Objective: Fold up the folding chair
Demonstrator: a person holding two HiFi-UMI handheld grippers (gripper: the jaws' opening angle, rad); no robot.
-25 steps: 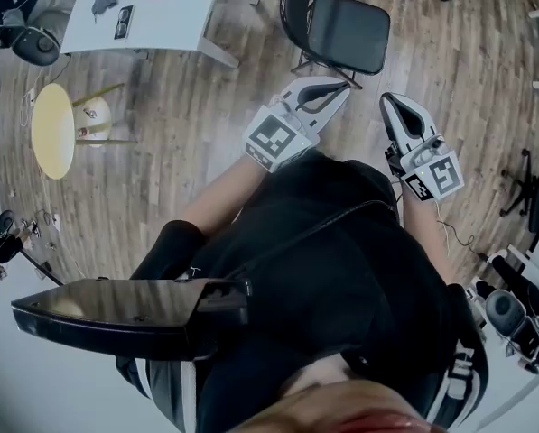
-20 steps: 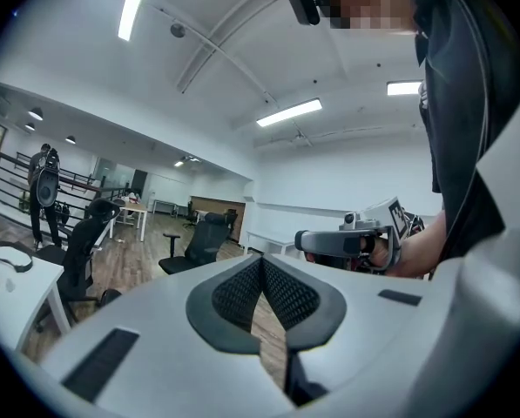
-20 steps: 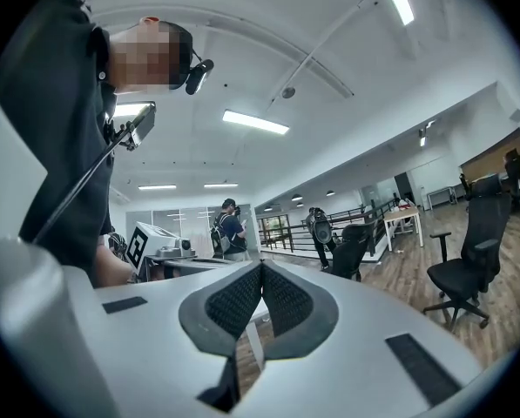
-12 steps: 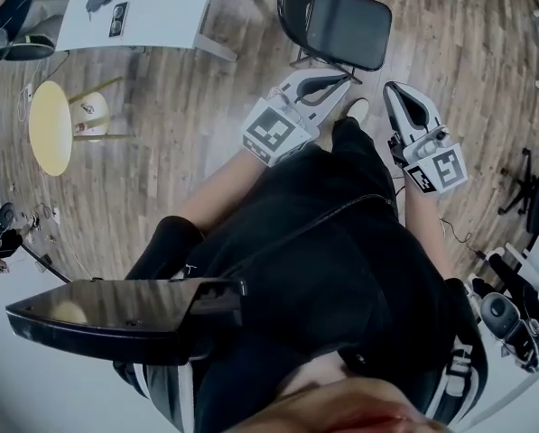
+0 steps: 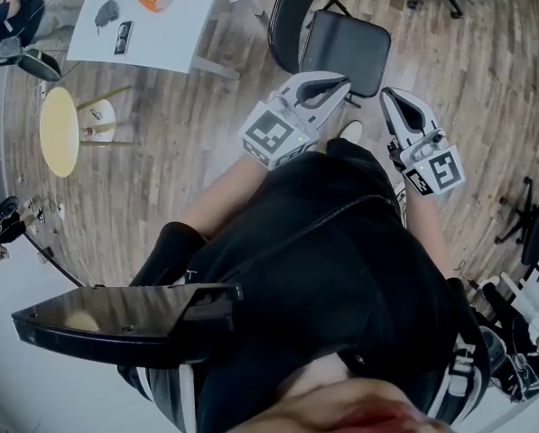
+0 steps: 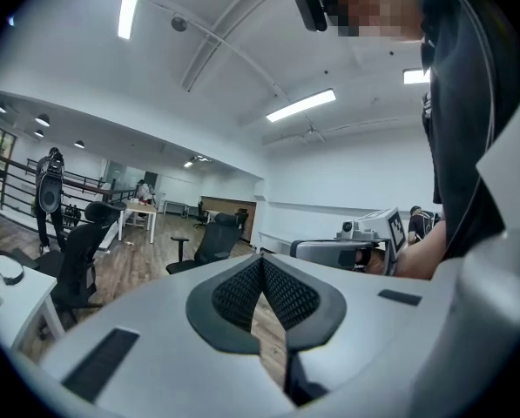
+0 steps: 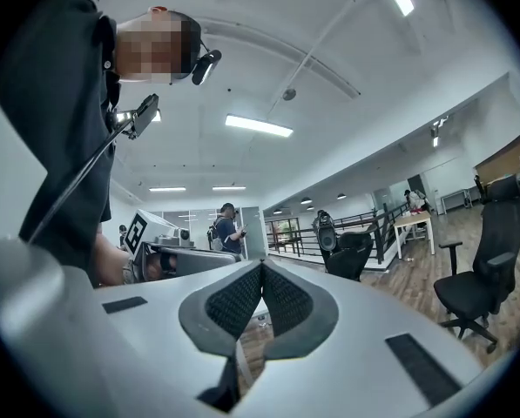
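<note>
Left tongs point(image 5: 339, 87) and right tongs point(image 5: 391, 99) pressed shut, empty, near the chair point(image 5: 346, 41).
Both my pairs sit just short of the chair's seat, left tips at its front edge, right tips just off its right corner. The chair stands unfolded on the wood floor point(image 5: 215, 124), a white table point(image 5: 161, 25) to its left.

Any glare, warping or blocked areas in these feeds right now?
Head view: heavy fisheye curve, folding chair sharp at top, person's dark clothing blocks the middle. Left gripper view: bright ceiling lights, dark corners. Right gripper view: the same.
</note>
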